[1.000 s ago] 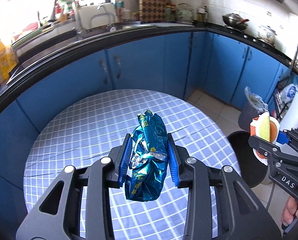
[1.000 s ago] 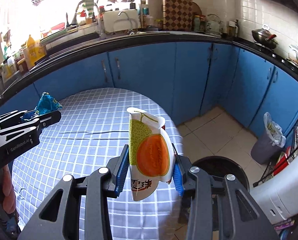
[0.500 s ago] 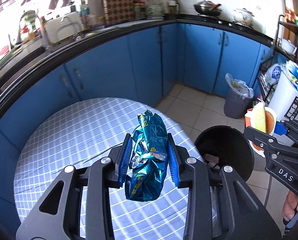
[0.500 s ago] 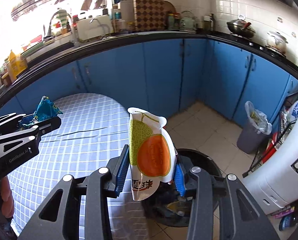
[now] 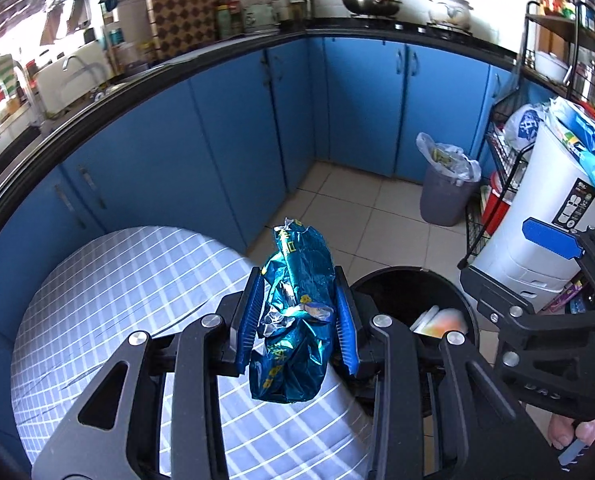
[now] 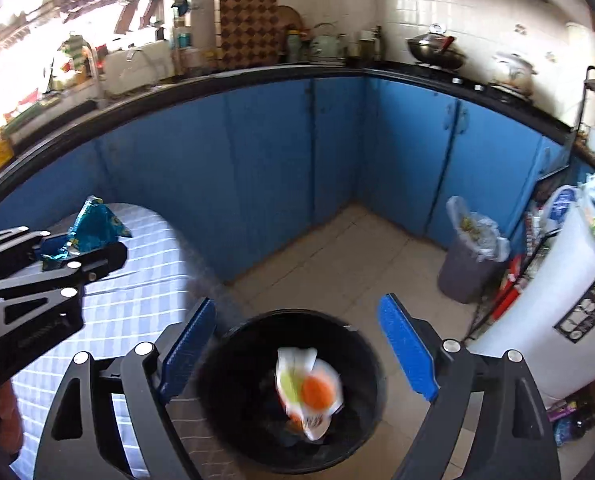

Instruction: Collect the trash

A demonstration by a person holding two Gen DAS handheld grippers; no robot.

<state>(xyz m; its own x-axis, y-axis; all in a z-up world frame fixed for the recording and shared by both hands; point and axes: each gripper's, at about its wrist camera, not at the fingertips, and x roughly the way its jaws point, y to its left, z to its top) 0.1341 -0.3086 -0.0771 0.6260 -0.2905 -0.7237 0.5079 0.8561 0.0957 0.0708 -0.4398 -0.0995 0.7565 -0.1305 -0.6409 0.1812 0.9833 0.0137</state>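
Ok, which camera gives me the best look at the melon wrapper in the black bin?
The right wrist view: the melon wrapper sits near mid-frame inside the black bin, though blurred. The left wrist view shows only a sliver, half hidden behind the left claw.

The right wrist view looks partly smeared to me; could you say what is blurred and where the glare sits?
Right wrist view: the falling packet in the bin is motion-blurred; window glare washes out the top left. Left wrist view: sharp, same glare.

Shiny teal snack bag [image 5: 297, 312], white/orange/green wrapper [image 6: 309, 390] in black bin [image 6: 233, 344], blue-white checked tablecloth [image 5: 109, 300] beside bin, blue cabinets [image 6: 265, 160] behind bin.
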